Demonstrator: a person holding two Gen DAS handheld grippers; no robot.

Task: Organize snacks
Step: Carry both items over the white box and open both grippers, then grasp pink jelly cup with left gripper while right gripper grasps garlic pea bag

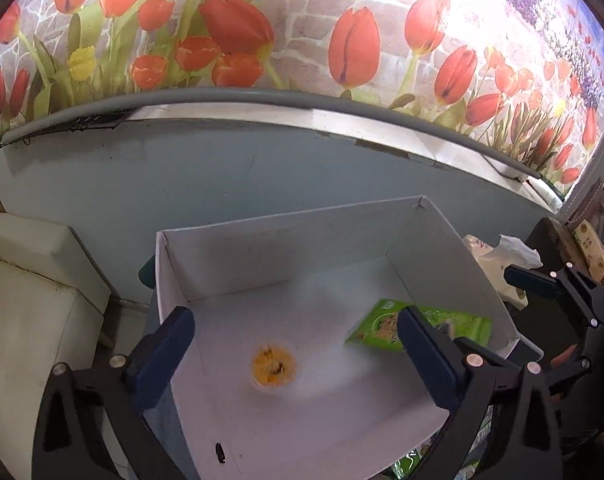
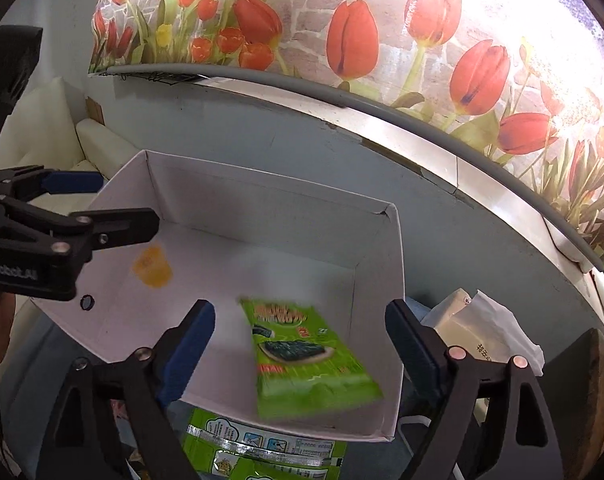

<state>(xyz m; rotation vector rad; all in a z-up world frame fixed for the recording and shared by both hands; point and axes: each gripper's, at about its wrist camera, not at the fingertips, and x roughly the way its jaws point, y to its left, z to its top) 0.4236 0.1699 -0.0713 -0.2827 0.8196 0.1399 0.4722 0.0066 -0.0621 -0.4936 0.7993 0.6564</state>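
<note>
A white cardboard box (image 1: 286, 224) stands open below both grippers. A small yellow jelly cup (image 1: 273, 366) sits on its floor, seen near the left wall (image 2: 152, 266) in the right wrist view. A green seaweed snack packet (image 2: 306, 360) is in the box's near right corner, blurred and tilted; part of the packet (image 1: 376, 326) shows behind a finger. My left gripper (image 1: 294, 320) is open above the cup, touching nothing. My right gripper (image 2: 302, 312) is open above the packet, its pads well clear of it. The left gripper (image 2: 118, 200) also shows over the box's left edge.
A tissue pack in a plastic wrap (image 2: 478, 332) lies right of the box. Another green packet (image 2: 262, 448) lies in front of the box, under its near edge. White cushions (image 1: 30, 280) are to the left. A blue-grey wall with tulip wallpaper rises behind.
</note>
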